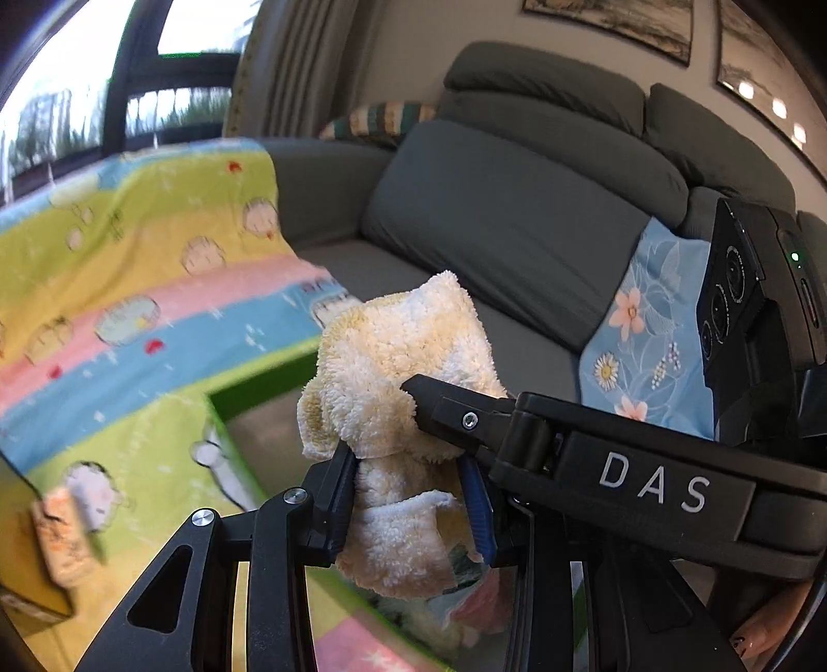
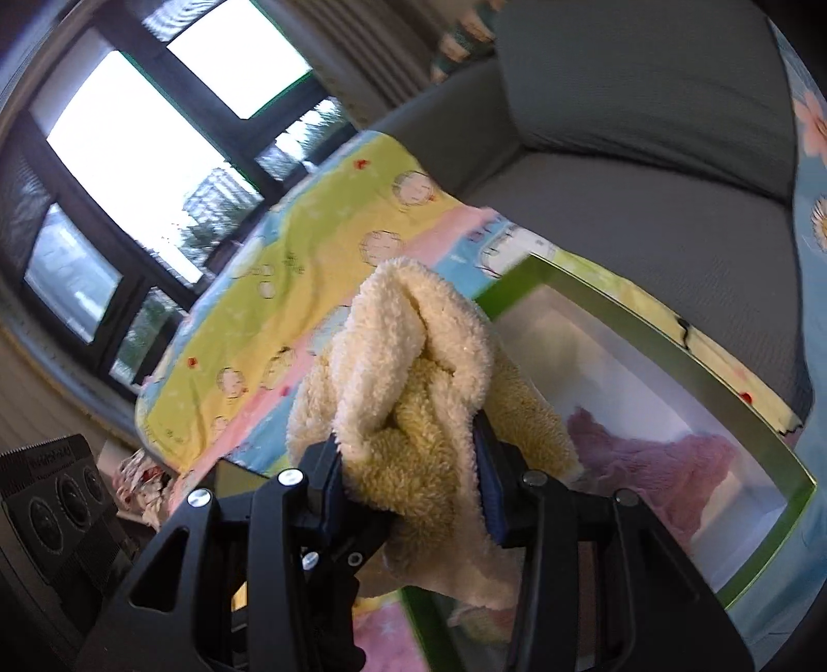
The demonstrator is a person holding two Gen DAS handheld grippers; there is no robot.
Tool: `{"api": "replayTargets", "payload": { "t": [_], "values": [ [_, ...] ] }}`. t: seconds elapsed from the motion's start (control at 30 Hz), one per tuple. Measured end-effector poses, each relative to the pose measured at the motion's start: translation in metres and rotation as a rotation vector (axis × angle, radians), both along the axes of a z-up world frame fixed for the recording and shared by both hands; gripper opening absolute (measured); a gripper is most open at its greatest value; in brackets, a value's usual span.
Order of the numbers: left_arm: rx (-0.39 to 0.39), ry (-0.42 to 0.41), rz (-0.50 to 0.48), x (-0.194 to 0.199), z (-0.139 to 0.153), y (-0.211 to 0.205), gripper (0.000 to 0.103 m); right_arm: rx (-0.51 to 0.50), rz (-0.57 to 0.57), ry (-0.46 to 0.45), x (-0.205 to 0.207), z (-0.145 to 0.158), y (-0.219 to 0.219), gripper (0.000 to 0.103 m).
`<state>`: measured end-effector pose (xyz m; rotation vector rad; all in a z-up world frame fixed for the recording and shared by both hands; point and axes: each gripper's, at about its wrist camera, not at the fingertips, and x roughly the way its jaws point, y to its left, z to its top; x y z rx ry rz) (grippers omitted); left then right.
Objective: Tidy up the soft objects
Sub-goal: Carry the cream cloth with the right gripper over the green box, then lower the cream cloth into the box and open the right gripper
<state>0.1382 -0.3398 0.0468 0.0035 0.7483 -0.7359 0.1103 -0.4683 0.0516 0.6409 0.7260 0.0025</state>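
I see a grey fabric sofa (image 1: 517, 232) under two framed pictures (image 1: 620, 26), a dark-framed window (image 2: 129, 155) to one side. One pastel cartoon-print blanket (image 1: 129, 310) covers the surface, carrying one green-rimmed clear box (image 2: 672, 372) at its sofa-side edge, with one pink plush cloth (image 2: 661, 460) inside. My left gripper (image 1: 413, 496) and right gripper (image 2: 413, 486), both partly closed, each clamp the one cream fluffy towel (image 1: 403, 356), held above the box. One blue floral cushion (image 1: 651, 331) leans on the sofa.
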Motion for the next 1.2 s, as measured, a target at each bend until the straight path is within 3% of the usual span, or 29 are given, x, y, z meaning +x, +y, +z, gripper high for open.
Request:
{"api": "replayTargets", "payload": {
  "t": [0.27, 0.67, 1.2],
  "values": [
    [0.042, 0.094, -0.059, 0.013, -0.023, -0.028, 0.038, 0.039, -0.076, 0.092, -0.001, -0.024, -0.023, 0.042],
    [0.092, 0.192, -0.056, 0.021, -0.038, -0.036, 0.038, 0.066, -0.088, 0.186, 0.002, -0.045, -0.03, 0.042],
    [0.207, 0.164, -0.023, 0.019, -0.042, -0.049, 0.038, 0.068, -0.103, 0.22, 0.008, -0.055, -0.033, 0.045]
  ]
}}
